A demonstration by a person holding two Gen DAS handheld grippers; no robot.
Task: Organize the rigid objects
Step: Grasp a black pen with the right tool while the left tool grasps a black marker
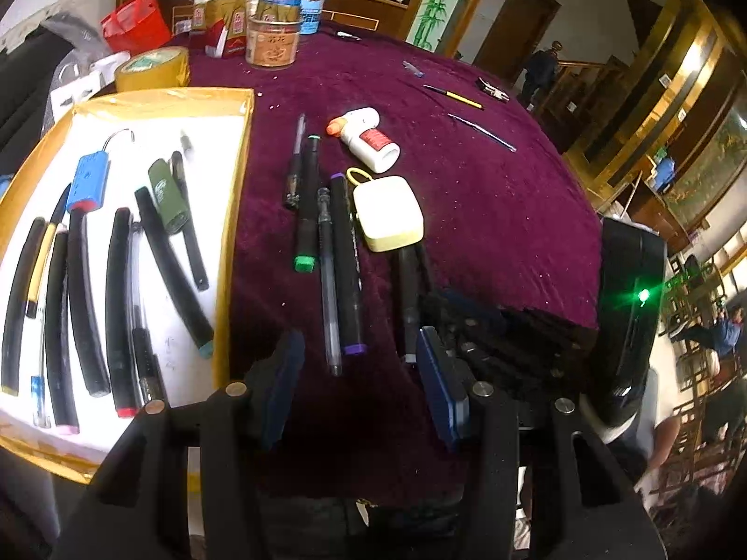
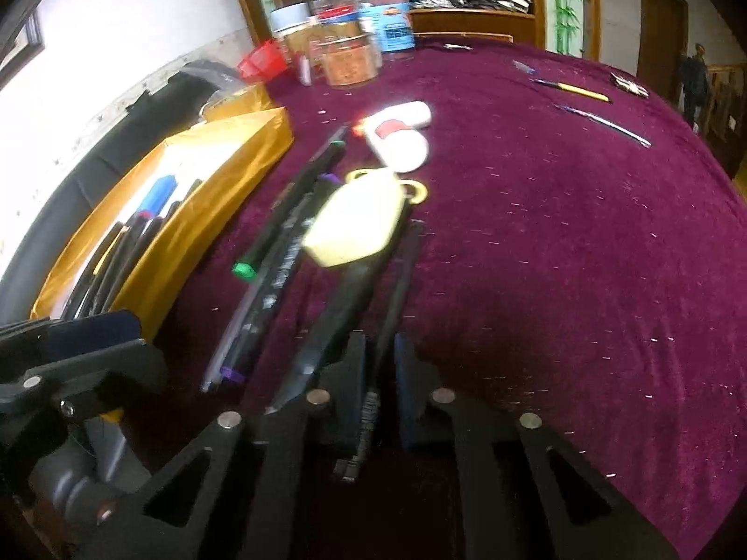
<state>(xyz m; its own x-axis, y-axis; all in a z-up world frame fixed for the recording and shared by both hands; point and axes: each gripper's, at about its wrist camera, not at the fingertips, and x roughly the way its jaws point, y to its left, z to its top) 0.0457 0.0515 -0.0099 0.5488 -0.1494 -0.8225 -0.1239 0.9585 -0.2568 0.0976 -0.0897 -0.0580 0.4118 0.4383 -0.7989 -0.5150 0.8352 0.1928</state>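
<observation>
One table, maroon cloth. One gold tray at left holds about ten pens. Right claw clenched on one slim black pen, near centre. Left claw released, over four markers. One yellow case, one glue bottle.

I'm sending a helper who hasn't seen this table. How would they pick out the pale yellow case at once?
Start at the gold-edged tray on the purple tablecloth. Beside it, on the cloth, lies a row of dark pens; the pale yellow case rests at the far end of that row, on top of some of them. It is the only squarish, rounded thing there, with a small yellow loop at one corner.
</observation>
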